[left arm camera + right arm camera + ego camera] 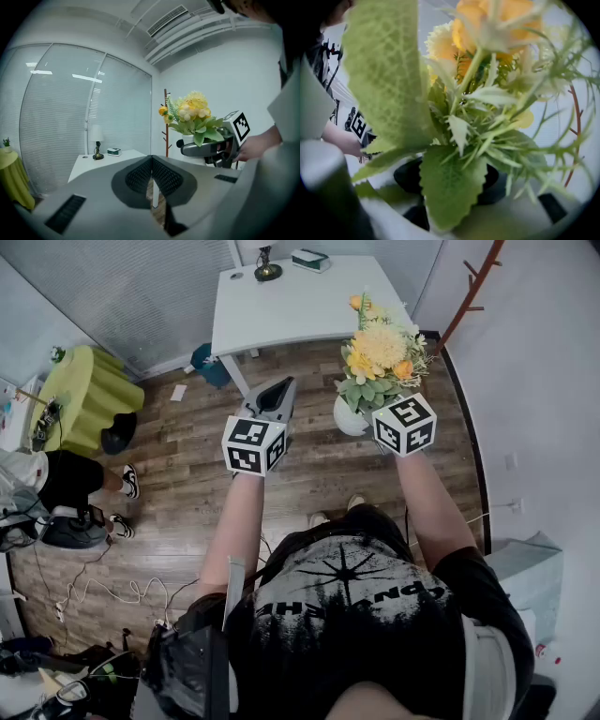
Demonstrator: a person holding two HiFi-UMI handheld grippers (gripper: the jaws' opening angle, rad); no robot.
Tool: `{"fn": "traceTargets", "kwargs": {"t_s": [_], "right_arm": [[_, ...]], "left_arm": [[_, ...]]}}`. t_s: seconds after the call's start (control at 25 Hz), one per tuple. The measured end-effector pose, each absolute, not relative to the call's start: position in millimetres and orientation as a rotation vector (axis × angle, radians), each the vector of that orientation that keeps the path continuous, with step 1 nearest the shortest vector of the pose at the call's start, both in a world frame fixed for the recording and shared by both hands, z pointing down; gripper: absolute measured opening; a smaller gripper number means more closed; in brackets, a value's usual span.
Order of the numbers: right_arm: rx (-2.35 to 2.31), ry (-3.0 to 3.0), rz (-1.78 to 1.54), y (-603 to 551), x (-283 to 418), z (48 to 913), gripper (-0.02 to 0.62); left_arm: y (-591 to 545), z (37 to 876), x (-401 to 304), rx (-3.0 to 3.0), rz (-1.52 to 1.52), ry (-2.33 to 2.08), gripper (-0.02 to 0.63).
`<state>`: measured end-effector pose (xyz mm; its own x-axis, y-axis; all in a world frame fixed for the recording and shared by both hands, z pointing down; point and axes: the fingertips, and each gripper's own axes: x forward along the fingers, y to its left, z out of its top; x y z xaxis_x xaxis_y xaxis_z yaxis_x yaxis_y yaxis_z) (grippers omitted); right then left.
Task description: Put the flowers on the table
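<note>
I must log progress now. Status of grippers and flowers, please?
Left gripper shut, empty. Right gripper shut on vase, flowers in air, not yet on table. Lamp and box at far edge only.

The flowers (380, 348) are yellow, orange and cream over toothed green leaves, in a plain white vase (349, 418). The table (291, 310) is white, and the floor (187, 474) is brown wood in planks. Both marker cubes (251, 444) are white with black square patterns. The left claw (151, 161) is grey, its pads (136, 177) black and finely ribbed. The person's T-shirt (356, 606) is black with a pale grey starburst print. A yellow-green cloth (89, 390) drapes a small round table, and the coat stand (469, 287) is reddish brown.
</note>
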<state>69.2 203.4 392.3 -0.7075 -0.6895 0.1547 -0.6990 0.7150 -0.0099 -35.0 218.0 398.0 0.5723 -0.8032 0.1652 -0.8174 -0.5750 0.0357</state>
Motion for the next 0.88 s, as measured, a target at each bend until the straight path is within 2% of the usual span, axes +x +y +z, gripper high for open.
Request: {"fn": "traceTargets", "kwargs": {"t_s": [0.88], "right_arm": [[1.147, -2.793, 0.106, 196, 60, 394, 0.247]], "left_arm": [[207, 409, -47, 2.679, 0.2, -1.366, 0.012]]}}
